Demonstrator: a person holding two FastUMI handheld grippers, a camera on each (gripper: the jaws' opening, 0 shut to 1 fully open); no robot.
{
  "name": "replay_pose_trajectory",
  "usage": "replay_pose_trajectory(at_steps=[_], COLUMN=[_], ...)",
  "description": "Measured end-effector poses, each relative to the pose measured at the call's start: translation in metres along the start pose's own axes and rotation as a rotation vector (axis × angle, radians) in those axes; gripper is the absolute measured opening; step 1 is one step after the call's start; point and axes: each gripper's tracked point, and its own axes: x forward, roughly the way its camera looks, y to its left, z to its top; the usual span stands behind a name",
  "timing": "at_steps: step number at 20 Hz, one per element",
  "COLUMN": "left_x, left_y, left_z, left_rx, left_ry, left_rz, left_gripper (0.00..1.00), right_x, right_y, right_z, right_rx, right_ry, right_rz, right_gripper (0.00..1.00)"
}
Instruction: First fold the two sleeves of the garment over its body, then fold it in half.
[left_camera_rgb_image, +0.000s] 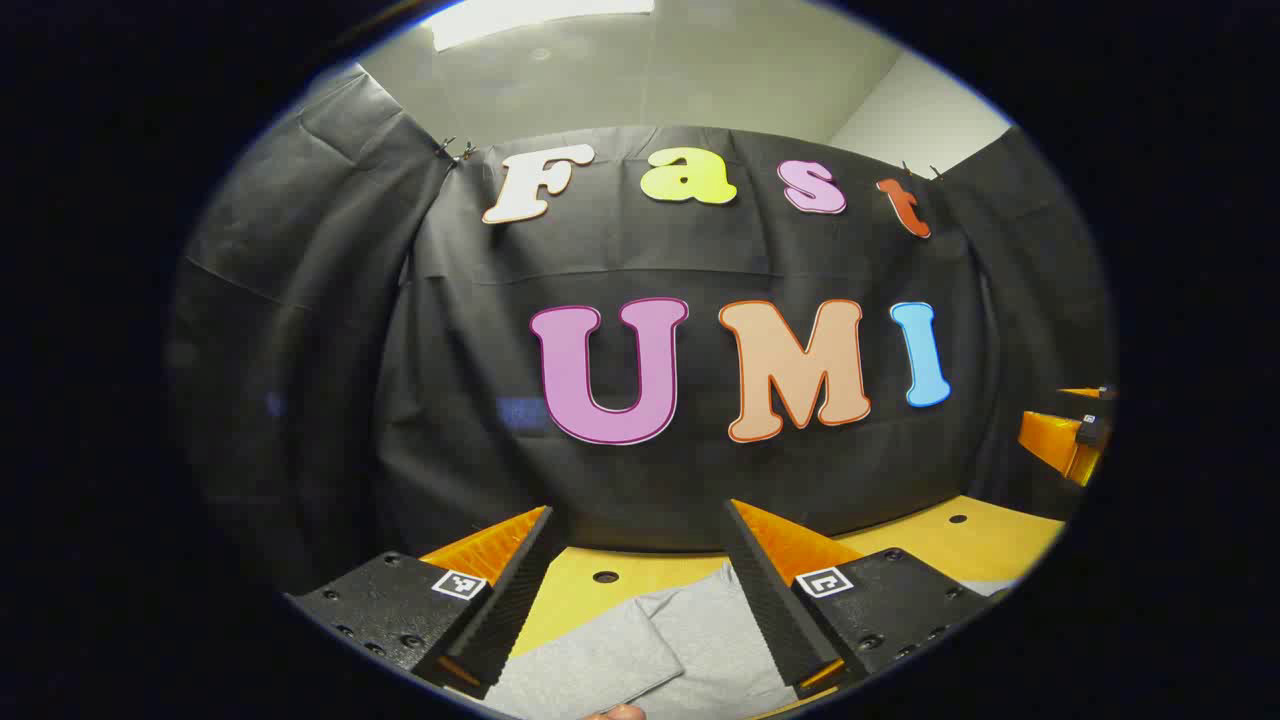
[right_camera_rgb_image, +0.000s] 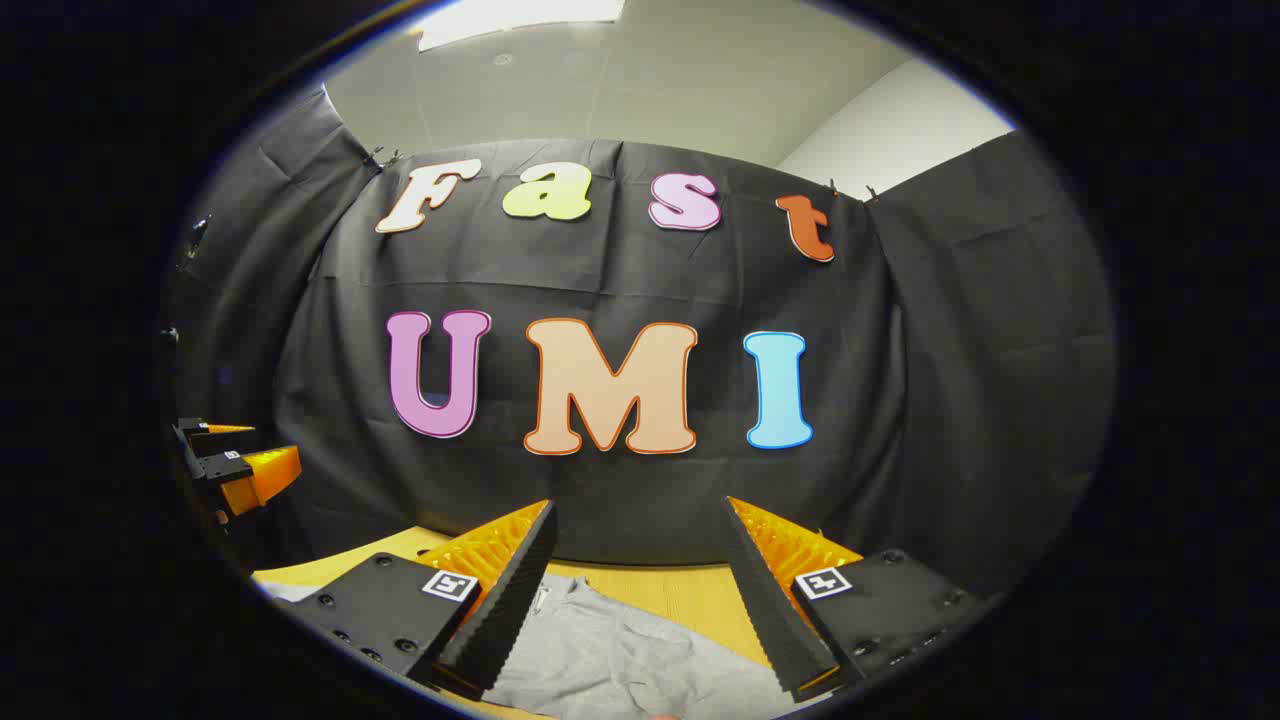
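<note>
Nearest in the left gripper view, the left tool (left_camera_rgb_image: 635, 580) is held above the surface with its fingers spread wide and nothing between them; below and through the gap lies the grey garment (left_camera_rgb_image: 650, 645), flat on the yellow surface (left_camera_rgb_image: 940, 540). There a straight-edged panel of the cloth lies over another layer, which looks like a part already folded across, though whether it is a sleeve over the body cannot be told from so small a patch. In the right gripper view the right tool (right_camera_rgb_image: 640, 580) is likewise spread wide and empty, raised over the garment (right_camera_rgb_image: 620, 655), whose cloth here is creased and rumpled rather than squared. Farther off, each view catches the other tool at its edge, also lifted clear of the cloth. Beyond is the black cloth wall (left_camera_rgb_image: 330, 380) of the booth. As a judgement: neither tool grips anything, and how many folds are done is uncertain; the final half-fold cannot be confirmed.
</note>
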Motion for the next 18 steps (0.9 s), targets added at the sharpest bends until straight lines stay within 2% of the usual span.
replay_pose_trajectory(at_steps=[18], left_x=[0.0053], left_y=[-0.0001], left_z=[-0.0038], left_rx=[0.012], left_ry=[-0.002], left_rz=[0.004], left_gripper=[0.96], right_x=[0.0025], right_y=[-0.0032], right_z=[-0.0085], right_rx=[-0.015], right_ry=[0.015], right_rz=[-0.001], right_gripper=[0.99])
